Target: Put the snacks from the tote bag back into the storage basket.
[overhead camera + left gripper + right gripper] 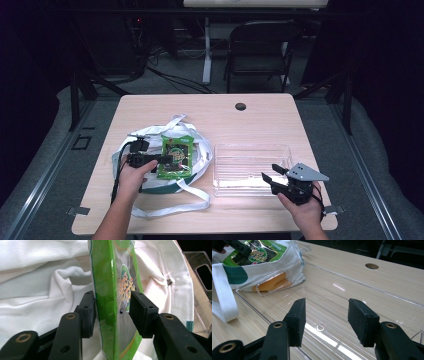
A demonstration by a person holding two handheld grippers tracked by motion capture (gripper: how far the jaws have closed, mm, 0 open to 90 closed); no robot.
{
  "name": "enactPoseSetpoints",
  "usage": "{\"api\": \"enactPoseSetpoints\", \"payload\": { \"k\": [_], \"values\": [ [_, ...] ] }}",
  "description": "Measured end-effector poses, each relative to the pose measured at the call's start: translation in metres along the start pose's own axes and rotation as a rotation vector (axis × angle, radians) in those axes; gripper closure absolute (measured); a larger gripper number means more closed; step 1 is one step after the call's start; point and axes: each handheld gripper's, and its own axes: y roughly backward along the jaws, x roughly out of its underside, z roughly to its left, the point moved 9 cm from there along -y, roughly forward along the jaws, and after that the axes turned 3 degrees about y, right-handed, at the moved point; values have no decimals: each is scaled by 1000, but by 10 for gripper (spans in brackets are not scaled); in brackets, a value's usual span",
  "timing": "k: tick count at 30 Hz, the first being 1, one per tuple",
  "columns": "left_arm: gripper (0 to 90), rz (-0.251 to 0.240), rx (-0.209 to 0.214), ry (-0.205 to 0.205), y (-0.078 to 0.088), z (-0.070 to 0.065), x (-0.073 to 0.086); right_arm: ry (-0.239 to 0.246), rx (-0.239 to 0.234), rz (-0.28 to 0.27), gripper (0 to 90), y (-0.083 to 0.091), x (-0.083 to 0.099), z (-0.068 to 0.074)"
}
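Observation:
A green snack packet (179, 150) lies on a white cloth bag (200, 155) at the table's left. My left gripper (167, 160) reaches in from the packet's left side. In the left gripper view the packet (107, 290) stands edge-on between the jaws of that gripper (112, 307), both pads touching it, with the white bag (37, 290) behind. My right gripper (271, 173) hovers over the near right corner of a clear plastic tray (252, 146). In its own view the right gripper (325, 317) is open above the bare tray floor (324, 297), nothing between its pads.
The bag's long white straps (195, 200) trail toward the table's front edge. A round cable hole (240, 106) sits at the far middle of the table. A dark chair (260, 50) stands beyond it. Something orange (272, 282) shows through the tray's left wall.

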Motion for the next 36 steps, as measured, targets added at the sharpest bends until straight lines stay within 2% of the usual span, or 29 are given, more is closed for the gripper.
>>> {"api": "enactPoseSetpoints", "payload": {
  "k": [6,11,16,28,36],
  "values": [
    [638,11,36,-4,1,-5,0,-3,-2,-3,484,0,0,1],
    [684,15,83,-12,7,-10,1,-2,1,-1,484,0,0,0],
    [696,29,89,-25,9,-11,3,-3,2,-1,484,0,0,-1],
    [716,14,117,-37,14,-13,3,-3,-1,-1,483,0,1,-1],
    [716,-16,133,-47,21,-16,-1,0,-2,-3,484,0,0,-1]
  ]
}}
